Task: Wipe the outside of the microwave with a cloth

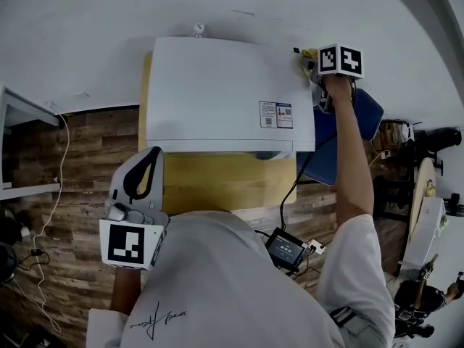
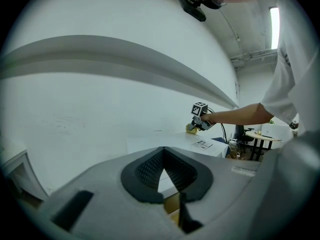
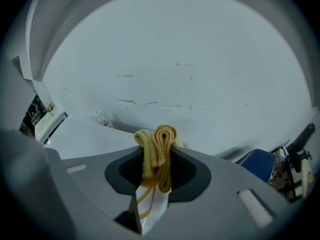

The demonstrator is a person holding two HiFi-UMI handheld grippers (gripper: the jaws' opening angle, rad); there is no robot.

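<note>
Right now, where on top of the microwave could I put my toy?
The white top of the microwave is bare from its left edge across to the stickers near the front right. The back right corner is crowded: the right gripper holds a yellow cloth there.

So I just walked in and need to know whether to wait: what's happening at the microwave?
A person is cleaning the white microwave with two handheld grippers. The right gripper is shut on a folded yellow cloth at the far right corner of the microwave's top, next to the wall. The left gripper is shut and empty, close to the person's body and off the microwave.
</note>
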